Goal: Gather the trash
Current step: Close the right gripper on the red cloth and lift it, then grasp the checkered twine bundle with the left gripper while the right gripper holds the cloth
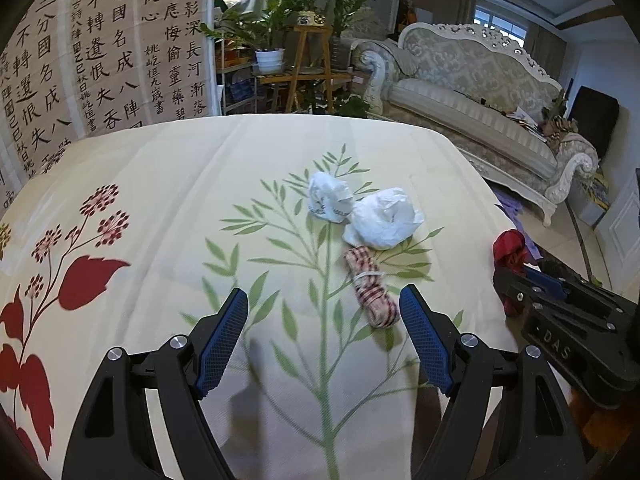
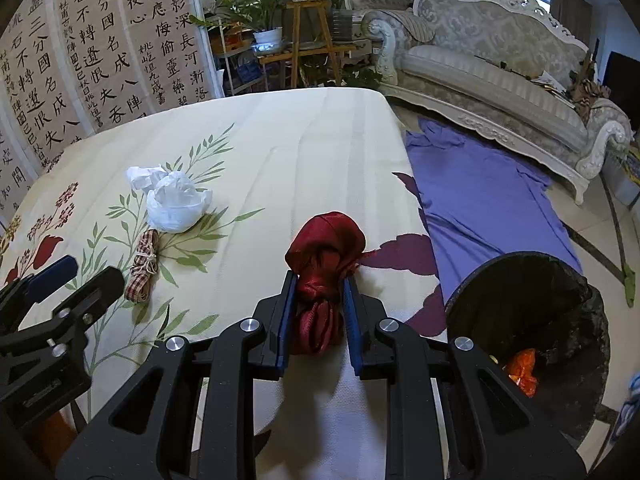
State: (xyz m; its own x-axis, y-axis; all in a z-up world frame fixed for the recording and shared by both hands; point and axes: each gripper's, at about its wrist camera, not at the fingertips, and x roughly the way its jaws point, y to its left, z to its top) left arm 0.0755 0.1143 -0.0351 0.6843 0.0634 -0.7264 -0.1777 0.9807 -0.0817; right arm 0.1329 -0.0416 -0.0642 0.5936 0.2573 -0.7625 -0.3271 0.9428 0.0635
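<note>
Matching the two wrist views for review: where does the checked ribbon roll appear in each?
Left wrist: checked ribbon roll lies centre, just ahead of the open left gripper.
Right wrist: checked ribbon roll sits at left.
Shared landmark: white crumpled bag just beyond the roll.

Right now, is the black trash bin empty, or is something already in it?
Not empty: the black trash bin stands open beside the table, and an orange wrapper lies inside.

— What lies ahead of the left tool?
— Its jaws stand wide above the floral counter; a checked ribbon bundle lies near two crumpled white bags.
— And at right?
— The right tool grips red fabric.
</note>
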